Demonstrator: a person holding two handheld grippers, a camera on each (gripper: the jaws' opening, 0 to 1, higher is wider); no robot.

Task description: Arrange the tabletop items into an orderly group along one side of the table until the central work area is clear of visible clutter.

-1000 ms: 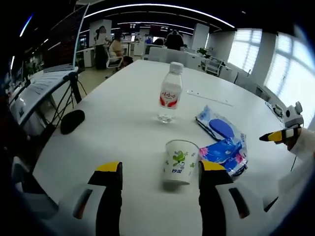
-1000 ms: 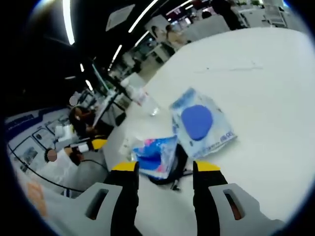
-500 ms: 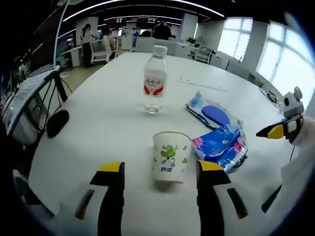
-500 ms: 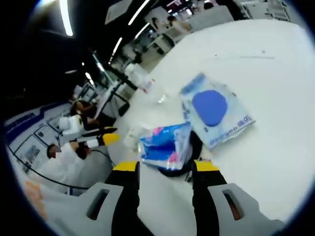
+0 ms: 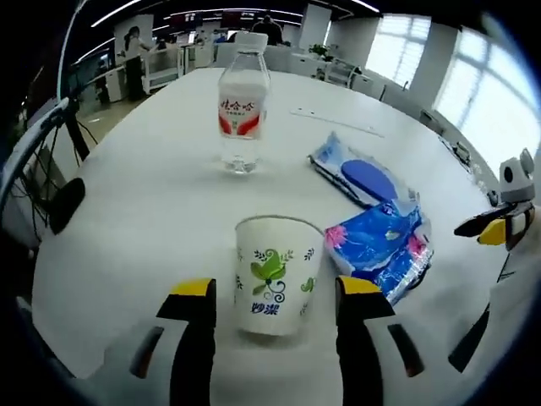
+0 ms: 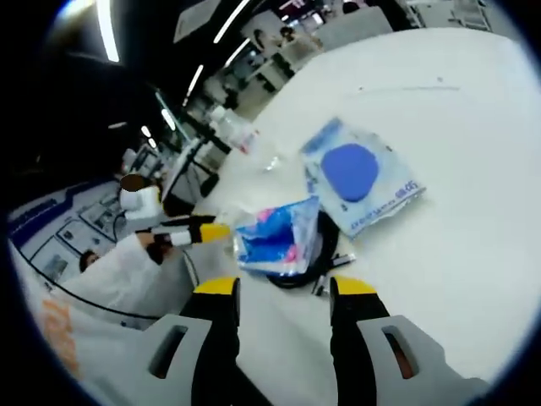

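Note:
A white paper cup [image 5: 275, 275] with a green leaf print stands upright between the tips of my left gripper [image 5: 276, 294], which is open with small gaps on both sides. Beyond it stands a clear water bottle [image 5: 243, 110] with a red label. A blue-and-pink tissue pack [image 5: 380, 254] and a flat blue wipe pack [image 5: 359, 178] lie to the right. My right gripper [image 6: 283, 289] is open, just short of the tissue pack [image 6: 275, 241], which rests on a black coiled cable [image 6: 321, 258]. The wipe pack [image 6: 359, 178] lies beyond it.
The white table [image 5: 152, 211] has its near edge close below the cup. A black object [image 5: 63, 203] hangs off the left edge. A thin strip [image 5: 338, 123] lies far back. The right gripper [image 5: 499, 228] shows at the right edge; the left gripper [image 6: 190, 233] and a white sleeve [image 6: 110, 279] at left.
My left gripper has moved forward, so the cup now stands between its tips and looks larger. The right gripper view has shifted a little; its jaws stay open near the tissue pack.

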